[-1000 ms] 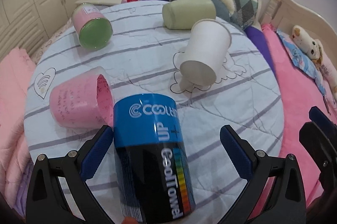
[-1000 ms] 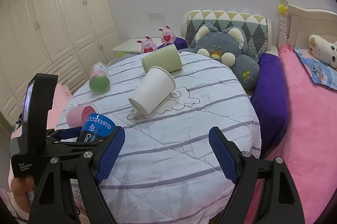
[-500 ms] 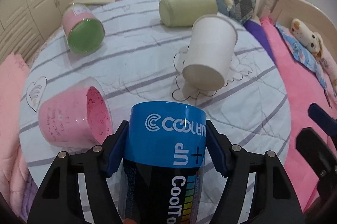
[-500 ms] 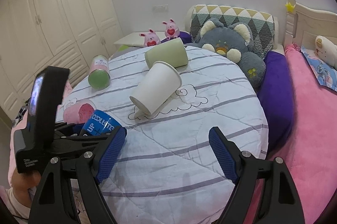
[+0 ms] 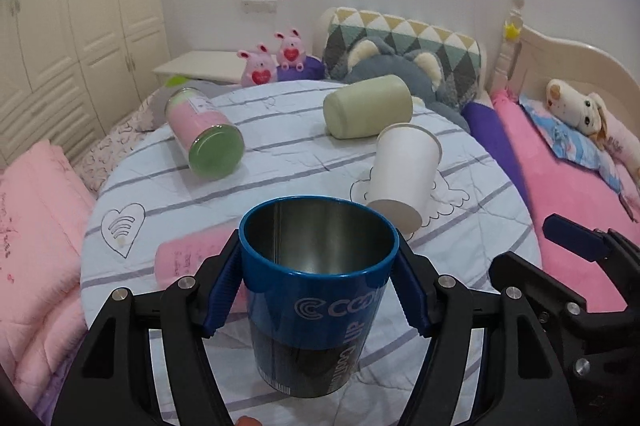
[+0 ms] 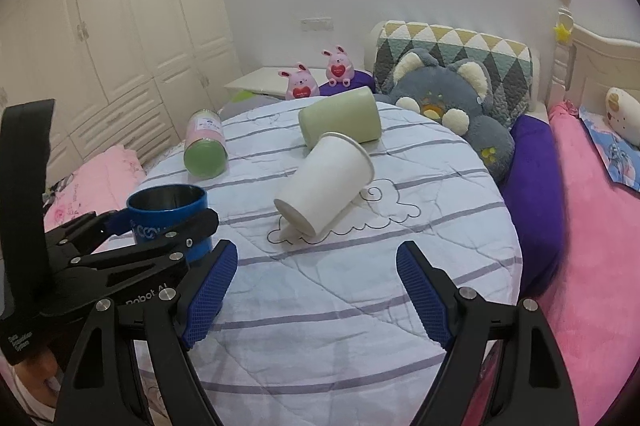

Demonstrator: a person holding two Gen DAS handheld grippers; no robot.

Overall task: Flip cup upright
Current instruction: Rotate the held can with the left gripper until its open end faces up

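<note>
Blue metal cup sits mouth-up between the left gripper pads, clamped on both sides just below the rim. Steel interior is visible from above, so orientation reads upright, maybe slightly tilted toward the camera. From the right wrist view the same cup is at near left of the round quilted table, rim level, blue band showing. Can't tell whether its base touches the quilt or hangs just above it; the base is hidden behind the gripper in that view.

Right gripper: jaws wide apart, nothing between them, hovering over the near part of the table, well clear of the cups.

Progress call: the flip itself looks done for this cup. Left to do: set it down flat, release, back off. Soft quilt, so I'd expect it could wobble on release.

Other cups lie on their sides:
- white paper cup, centre, base toward camera
- pale green cup, far, touching or just behind the white one
- pink-and-green jar, far left
- pink cup, just behind the left gripper, partly hidden

If the task covers those too, four remain.
</note>
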